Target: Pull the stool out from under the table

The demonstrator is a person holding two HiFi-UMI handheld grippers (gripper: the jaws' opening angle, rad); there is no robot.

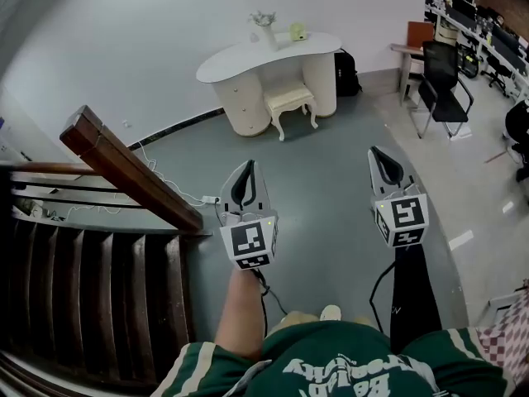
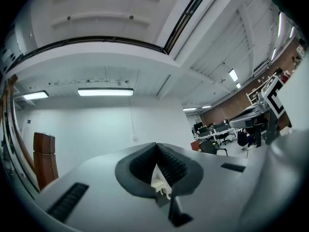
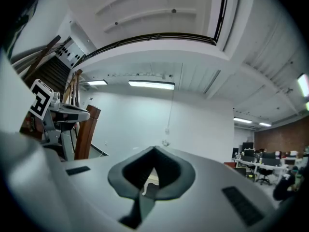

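Stool [image 1: 291, 104]: cream, carved legs, sat tucked under the curved white table [image 1: 248, 56].
Left gripper [image 1: 247, 168]: ribbed jaws closed, empty.
Right gripper [image 1: 378, 153]: closed, empty.

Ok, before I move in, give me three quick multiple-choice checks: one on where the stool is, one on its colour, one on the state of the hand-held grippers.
1. Where is the stool?
A on the stairs
B tucked under the table by the wall
C beside the black office chair

2. What colour is it?
A cream
B red
C black

3. How are the left hand-held gripper and the right hand-held gripper?
A both open
B left shut on the stool
C both shut, empty

Answers:
1 B: its seat sits between the table's two pedestals.
2 A: it matches the pale table.
3 C: each gripper view shows the jaws together with nothing between them, well short of the stool.
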